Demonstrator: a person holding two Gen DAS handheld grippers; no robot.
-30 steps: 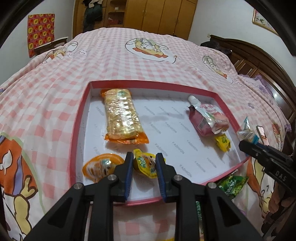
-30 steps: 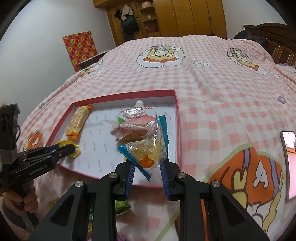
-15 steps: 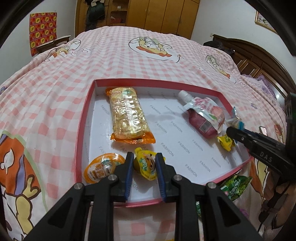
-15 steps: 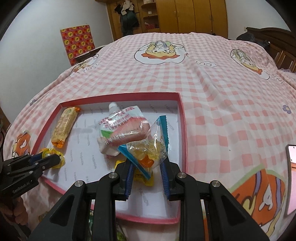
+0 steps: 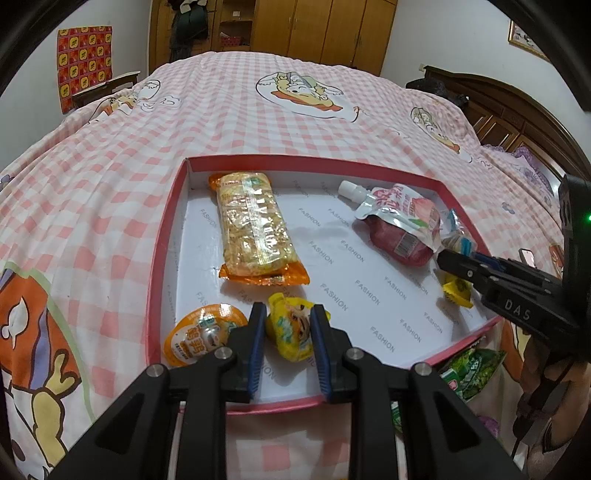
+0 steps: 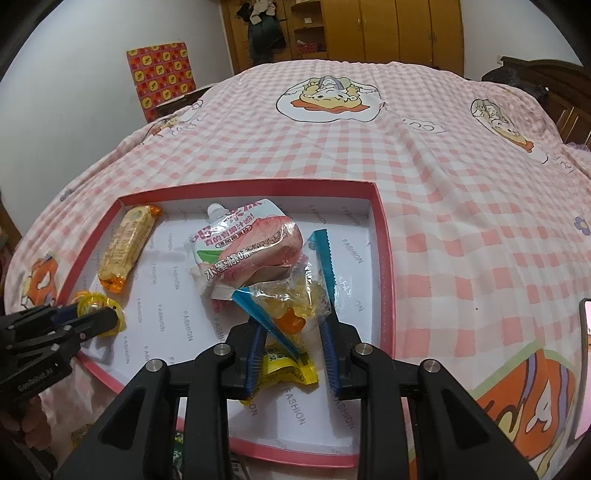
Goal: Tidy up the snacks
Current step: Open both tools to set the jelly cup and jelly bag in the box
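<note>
Pink checked bedspread under red-rimmed box, wooden wardrobe behind

Indoor light, even and moderately bright, seemingly from overhead; no hard directional source visible. Both views carry heavy fisheye distortion: the bed bulges like a dome, the wardrobe bends, black vignette arcs fill the corners. Soft, faint shadows lie on the white floor of the red box beside the long snack bar. Specular glare on the foil of that bar and on the pink drink pouch. Centre of each frame is sharp, printed text readable; edges smear slightly. The clear candy bag shows small highlights. A green LED glows at the right edge of the left view. Colours slightly warm.
</note>
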